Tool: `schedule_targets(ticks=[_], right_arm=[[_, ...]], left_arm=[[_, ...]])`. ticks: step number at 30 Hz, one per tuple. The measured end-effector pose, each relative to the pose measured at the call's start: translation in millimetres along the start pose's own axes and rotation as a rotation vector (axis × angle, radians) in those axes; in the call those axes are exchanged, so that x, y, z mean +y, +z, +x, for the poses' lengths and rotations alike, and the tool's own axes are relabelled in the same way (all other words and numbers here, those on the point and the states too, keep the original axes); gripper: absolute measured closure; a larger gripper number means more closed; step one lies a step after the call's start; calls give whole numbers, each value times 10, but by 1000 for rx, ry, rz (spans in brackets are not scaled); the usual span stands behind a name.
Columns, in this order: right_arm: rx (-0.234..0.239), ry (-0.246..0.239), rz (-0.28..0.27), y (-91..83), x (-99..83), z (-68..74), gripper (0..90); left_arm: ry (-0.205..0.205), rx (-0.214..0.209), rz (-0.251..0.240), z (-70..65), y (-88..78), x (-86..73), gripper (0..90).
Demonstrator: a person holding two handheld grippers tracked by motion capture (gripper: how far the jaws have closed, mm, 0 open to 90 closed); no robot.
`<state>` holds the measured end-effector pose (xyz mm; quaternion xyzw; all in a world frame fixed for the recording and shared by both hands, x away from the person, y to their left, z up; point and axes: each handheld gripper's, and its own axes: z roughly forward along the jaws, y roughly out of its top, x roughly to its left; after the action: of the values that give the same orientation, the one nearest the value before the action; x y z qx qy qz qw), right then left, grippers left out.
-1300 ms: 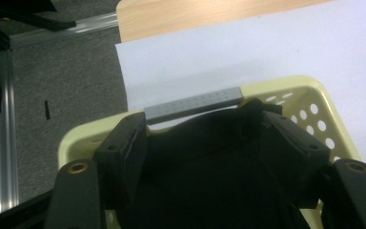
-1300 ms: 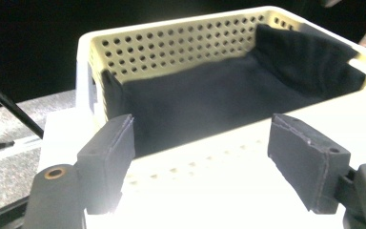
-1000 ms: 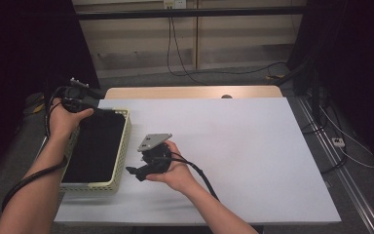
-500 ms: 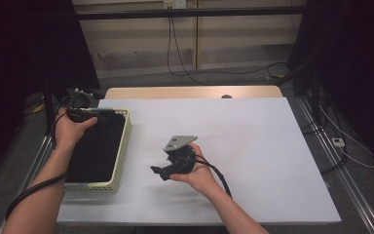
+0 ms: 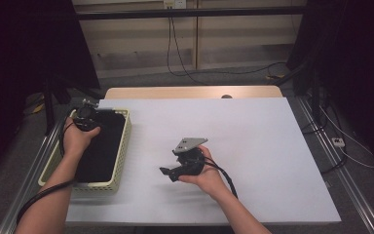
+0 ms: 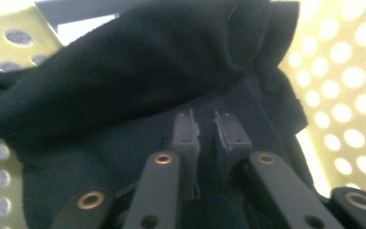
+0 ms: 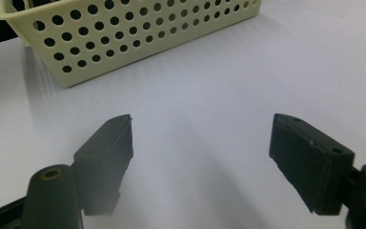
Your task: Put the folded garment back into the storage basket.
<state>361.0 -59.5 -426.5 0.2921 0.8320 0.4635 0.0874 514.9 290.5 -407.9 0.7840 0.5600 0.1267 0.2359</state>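
A black cloth [image 5: 100, 151] lies inside a pale yellow perforated basket [image 5: 122, 146] at the table's left edge. My left gripper [image 5: 85, 117] is down at the basket's far end. In the left gripper view its jaws [image 6: 207, 126] stand almost together, pressed into the black cloth [image 6: 147, 62], a fold of which rises over them; the basket wall [image 6: 343, 71] glows behind. My right gripper [image 5: 168, 173] rests low over the white table near its middle, pointing left. In the right gripper view it [image 7: 200, 152] is open and empty, facing the basket [image 7: 124, 38].
A white sheet [image 5: 272, 146] covers the table, with a bare wooden strip [image 5: 190, 92] along the far edge. Metal rails run along both sides of the table. Dark curtains and cables lie beyond the table.
My left gripper came down from above the basket's far corner into the basket onto the cloth. My right gripper slid right and slightly toward the front edge.
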Motion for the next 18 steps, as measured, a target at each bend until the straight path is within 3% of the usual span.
schedule_targets(ticks=[7,8,12,15,18], right_arm=[[-9,7,-3,-27,-18,-23,229],[-8,8,-6,-31,-21,-22,229],[-10,9,-3,-55,-35,-24,229],[-9,18,-16,-64,-33,-37,229],[-4,21,-29,-73,-26,-34,230]], left_arm=[[4,-18,47,-67,198,-73,900],[3,-8,30,-89,224,-87,900],[21,-33,55,-157,224,-74,900],[65,-18,66,-226,220,-63,900],[52,-42,52,-223,229,-79,900]])
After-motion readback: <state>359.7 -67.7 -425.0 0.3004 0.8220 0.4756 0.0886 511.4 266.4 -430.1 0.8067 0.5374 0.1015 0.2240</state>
